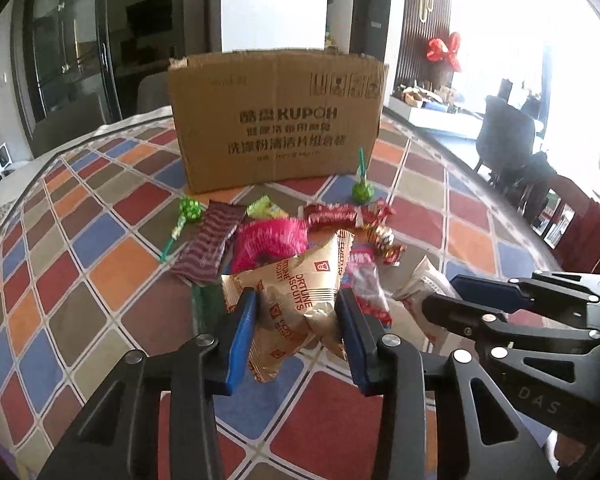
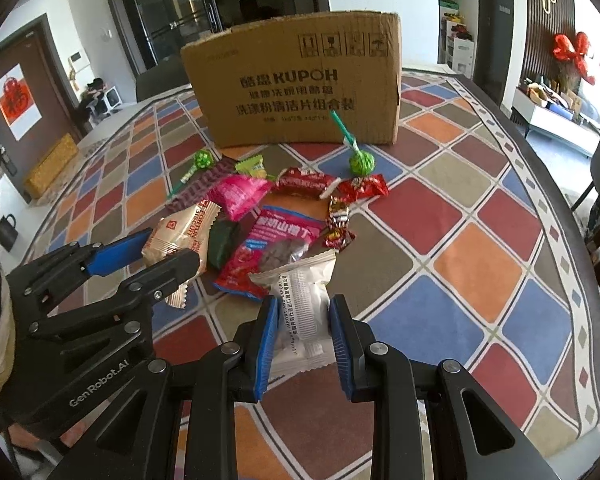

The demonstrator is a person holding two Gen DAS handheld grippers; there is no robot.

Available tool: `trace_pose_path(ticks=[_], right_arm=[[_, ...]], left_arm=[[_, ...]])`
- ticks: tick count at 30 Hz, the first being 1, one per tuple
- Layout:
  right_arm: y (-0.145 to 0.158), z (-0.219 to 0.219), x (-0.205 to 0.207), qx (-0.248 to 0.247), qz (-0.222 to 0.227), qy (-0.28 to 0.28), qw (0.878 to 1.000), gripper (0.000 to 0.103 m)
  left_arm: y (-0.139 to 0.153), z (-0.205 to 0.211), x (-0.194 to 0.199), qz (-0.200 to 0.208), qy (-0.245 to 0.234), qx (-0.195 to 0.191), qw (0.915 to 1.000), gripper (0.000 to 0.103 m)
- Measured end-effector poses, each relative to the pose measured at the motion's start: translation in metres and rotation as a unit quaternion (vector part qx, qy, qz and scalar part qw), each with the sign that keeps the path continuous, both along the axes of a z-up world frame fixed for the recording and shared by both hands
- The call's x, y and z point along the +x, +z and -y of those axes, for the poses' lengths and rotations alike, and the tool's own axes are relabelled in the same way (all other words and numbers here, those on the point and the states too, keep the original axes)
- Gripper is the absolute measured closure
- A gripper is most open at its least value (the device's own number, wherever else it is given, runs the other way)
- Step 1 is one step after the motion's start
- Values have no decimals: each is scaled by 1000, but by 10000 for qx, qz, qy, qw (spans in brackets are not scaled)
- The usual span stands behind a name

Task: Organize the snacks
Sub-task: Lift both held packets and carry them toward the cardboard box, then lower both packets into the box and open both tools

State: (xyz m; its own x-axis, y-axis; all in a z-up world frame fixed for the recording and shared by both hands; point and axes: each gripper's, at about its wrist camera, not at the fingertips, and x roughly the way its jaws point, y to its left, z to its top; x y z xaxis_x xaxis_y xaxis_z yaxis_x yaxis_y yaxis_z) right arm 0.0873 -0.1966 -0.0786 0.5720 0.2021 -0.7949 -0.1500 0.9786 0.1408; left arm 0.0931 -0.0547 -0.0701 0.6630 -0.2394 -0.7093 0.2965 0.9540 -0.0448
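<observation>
A pile of snacks lies on the checkered tablecloth before a cardboard box (image 1: 278,120) (image 2: 296,80). My left gripper (image 1: 296,312) (image 2: 156,246) is shut on a tan fortune biscuits packet (image 1: 300,280) (image 2: 180,234), its blue pads pressing both sides. My right gripper (image 2: 303,320) (image 1: 444,292) is shut on a white packet (image 2: 300,300) (image 1: 424,280). Behind lie a pink packet (image 1: 272,240) (image 2: 240,192), a pink-blue hawthorn bag (image 2: 272,246), a maroon bar (image 1: 208,240), red candies (image 2: 360,188) and two green lollipops (image 1: 362,190) (image 2: 360,162) (image 1: 190,210).
The table (image 2: 480,260) has a patterned cloth of coloured diamonds. Dark chairs (image 1: 508,136) stand past its right edge. A dark green packet (image 2: 222,242) lies between the two grippers. The box stands upright at the far side.
</observation>
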Motion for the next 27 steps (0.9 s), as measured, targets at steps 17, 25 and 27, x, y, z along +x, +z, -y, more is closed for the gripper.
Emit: trace_pose_path(ticks=[17, 25, 27], right_arm=[[71, 0, 36, -90, 1048, -22, 9944, 75], [101, 6, 79, -24, 1311, -49, 9913, 75], [108, 9, 91, 31, 1358, -80, 9907, 75]], left_arm=[[65, -12, 39, 537, 206, -156, 9982, 63], [105, -12, 83, 767, 164, -235, 9966, 63], [114, -11, 94, 828, 160, -232, 9962, 63]])
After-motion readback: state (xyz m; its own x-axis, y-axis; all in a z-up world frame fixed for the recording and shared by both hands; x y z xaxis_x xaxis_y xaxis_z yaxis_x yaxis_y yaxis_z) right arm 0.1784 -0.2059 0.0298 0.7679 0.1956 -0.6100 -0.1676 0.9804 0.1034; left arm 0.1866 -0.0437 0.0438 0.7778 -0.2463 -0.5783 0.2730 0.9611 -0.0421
